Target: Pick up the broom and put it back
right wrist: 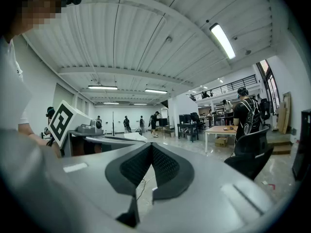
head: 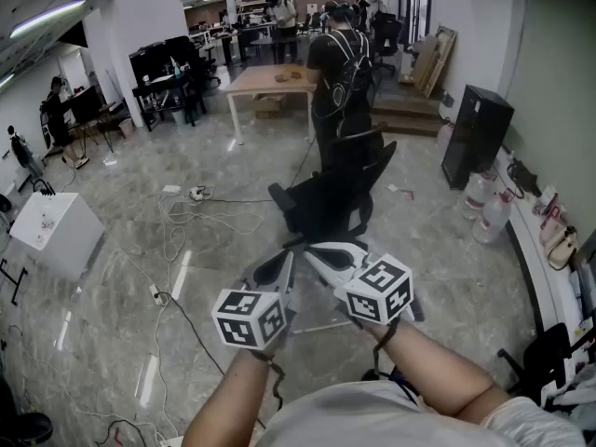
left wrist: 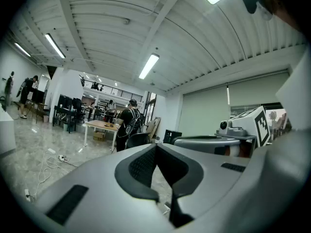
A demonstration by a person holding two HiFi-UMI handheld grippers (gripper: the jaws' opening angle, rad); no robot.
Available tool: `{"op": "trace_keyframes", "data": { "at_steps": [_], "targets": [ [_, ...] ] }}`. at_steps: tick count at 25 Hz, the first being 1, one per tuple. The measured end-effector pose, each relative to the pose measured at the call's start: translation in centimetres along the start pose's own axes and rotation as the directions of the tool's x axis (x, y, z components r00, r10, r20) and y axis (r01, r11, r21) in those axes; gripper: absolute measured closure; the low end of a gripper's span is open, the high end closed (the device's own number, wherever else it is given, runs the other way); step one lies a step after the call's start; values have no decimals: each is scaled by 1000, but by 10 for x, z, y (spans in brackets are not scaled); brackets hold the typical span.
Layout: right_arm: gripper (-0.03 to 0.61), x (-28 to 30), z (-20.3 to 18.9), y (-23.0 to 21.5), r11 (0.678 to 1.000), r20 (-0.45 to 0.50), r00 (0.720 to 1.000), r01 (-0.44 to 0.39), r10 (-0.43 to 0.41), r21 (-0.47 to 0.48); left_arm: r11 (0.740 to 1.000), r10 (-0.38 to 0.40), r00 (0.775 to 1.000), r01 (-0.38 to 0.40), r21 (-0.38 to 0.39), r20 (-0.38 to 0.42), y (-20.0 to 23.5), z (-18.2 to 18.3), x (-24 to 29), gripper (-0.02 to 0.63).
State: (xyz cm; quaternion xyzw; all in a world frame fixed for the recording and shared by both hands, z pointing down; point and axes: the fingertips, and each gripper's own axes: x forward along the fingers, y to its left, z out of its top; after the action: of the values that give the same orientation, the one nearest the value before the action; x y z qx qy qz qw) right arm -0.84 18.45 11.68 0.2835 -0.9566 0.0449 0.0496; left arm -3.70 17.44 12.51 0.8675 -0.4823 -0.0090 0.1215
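Near the bottom of the head view, the grey two-jaw left gripper (head: 273, 268) (left wrist: 155, 147) and the matching right gripper (head: 321, 252) (right wrist: 151, 145) are held side by side, close together, pointing almost level toward the far side of the room. Each gripper's own view shows its dark ribbed pads meeting at the tips, fully closed, with nothing between them. The broom cannot be made out in any view.

Just beyond the jaw tips stands a black mesh-backed office chair (head: 331, 198), blocking the way straight ahead. Farther off, a person in black clothing (head: 337, 73) stands beside a pale wood-topped table with white legs (head: 270, 80). To the left of the chair the glossy grey marble floor (head: 112, 343) lies open, though loose white and black cables (head: 200, 217) trail across it, and a white box-shaped cabinet (head: 56, 231) sits near the left edge. On the right, a tall black cabinet (head: 475, 133) stands against the wall, with clear plastic water bottles (head: 489, 212) just beside a low white ledge (head: 535, 250) running along that wall. Bare floor lies between the chair and the ledge.
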Motion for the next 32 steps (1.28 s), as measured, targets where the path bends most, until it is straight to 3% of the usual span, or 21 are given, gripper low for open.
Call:
{"op": "trace_keyframes", "data": {
  "at_steps": [14,20,24,29,32],
  "targets": [
    [575,15,-14,-30,998,0,999,-34,34,45,999,41,999,-41,8,-27,23,-10,28,609],
    [575,45,-47,-96,997,-24,999,-35,37,72,995,104,994,-104,0,-44,60,-37,80,609],
    [575,88,-71,-145,991,-63,992,-104,109,84,984,177,982,-178,-16,-59,107,-51,126,609],
    [575,155,-120,-219,980,-136,972,-183,192,71,968,248,968,-249,-23,-36,175,-77,198,609],
    [575,186,-168,-252,965,-212,942,-246,261,94,953,297,953,-300,-37,-61,210,-107,232,609]
  ]
}}
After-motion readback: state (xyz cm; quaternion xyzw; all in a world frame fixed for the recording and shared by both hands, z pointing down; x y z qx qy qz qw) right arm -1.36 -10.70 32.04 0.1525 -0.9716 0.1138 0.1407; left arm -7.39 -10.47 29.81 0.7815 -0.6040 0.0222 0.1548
